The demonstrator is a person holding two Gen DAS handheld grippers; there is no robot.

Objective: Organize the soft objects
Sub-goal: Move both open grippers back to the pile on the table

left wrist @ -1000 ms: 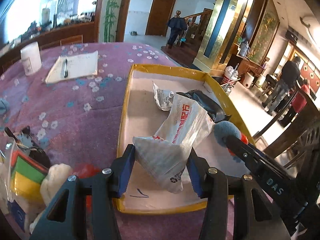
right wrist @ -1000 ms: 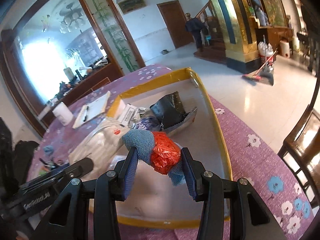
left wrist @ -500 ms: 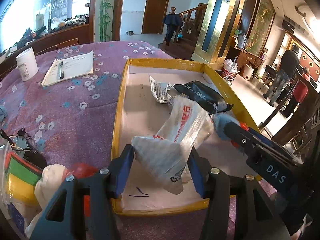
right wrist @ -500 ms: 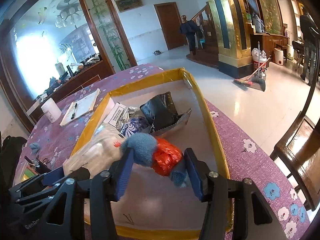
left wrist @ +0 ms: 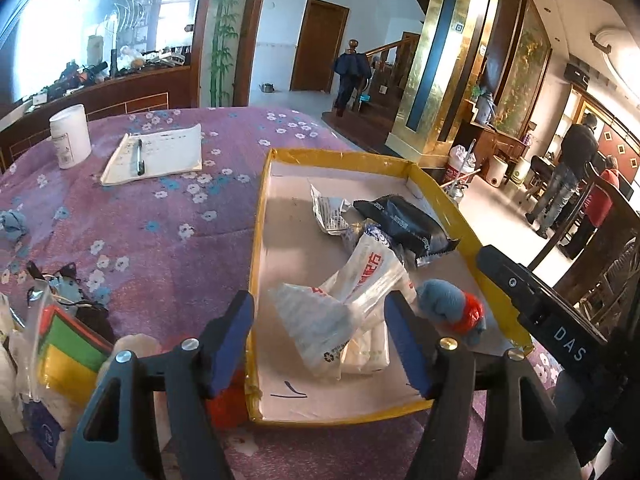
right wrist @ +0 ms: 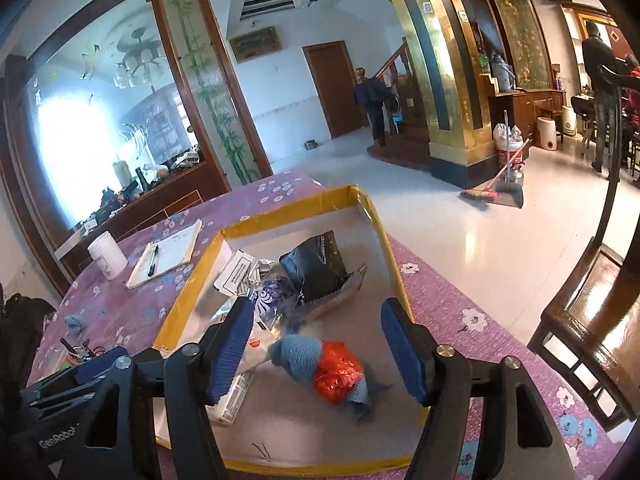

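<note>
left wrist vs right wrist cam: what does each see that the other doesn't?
Left wrist only: the yellow-green packet and white plush outside the tray's near left corner.

Right wrist only: the broom and dustpan on the floor, and the wooden chair.

Both: the yellow-rimmed tray, the blue-and-orange soft toy and clear plastic bag lying in it, the notepad with pen, both tools open.

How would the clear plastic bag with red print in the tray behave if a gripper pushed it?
The clear plastic bag looks thin and crumpled, so it would probably fold rather than slide stiffly. It seems light and leans on other packets in the yellow-rimmed tray, so a push may shift them too.
</note>
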